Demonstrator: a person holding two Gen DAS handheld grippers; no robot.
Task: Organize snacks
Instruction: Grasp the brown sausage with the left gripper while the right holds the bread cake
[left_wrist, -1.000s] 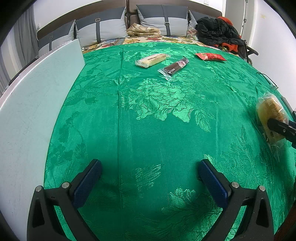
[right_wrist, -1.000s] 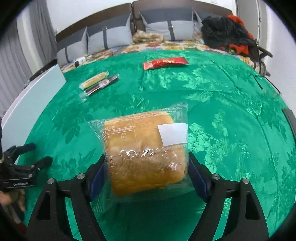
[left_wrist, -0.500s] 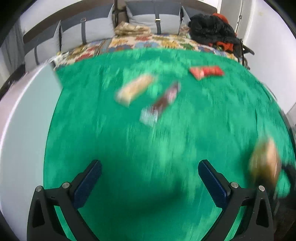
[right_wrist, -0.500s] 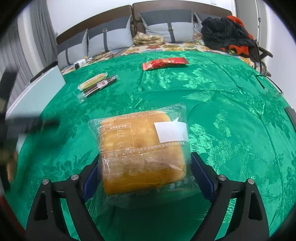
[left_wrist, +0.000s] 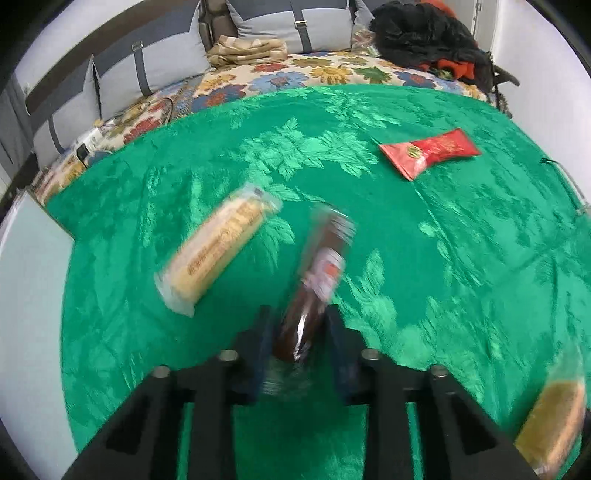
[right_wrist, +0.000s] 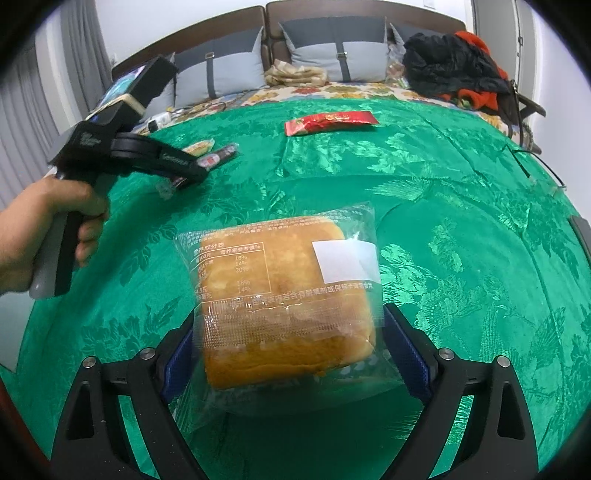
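Only the left wrist view shows the left gripper from behind: its jaws have just been closing and now pinch the near end of a dark sausage stick, which lies on the green cloth just right of a pale yellow roll, the two apart. That view is blurred around the stick, so its label is unreadable and the pads seem, rather than plainly show, to press it. The right wrist view shows the same gripper from the side, held by a hand, its tip hiding most of the stick and roll. There the right gripper stands wide, its blue pads at either side of a clear-wrapped bread bun; the wrapper touches them, but whether they squeeze it is hard to say. The bun is golden, with a white sticker and printed text. The left view cuts it off at the lower right edge. A red packet lies farther back, well apart.
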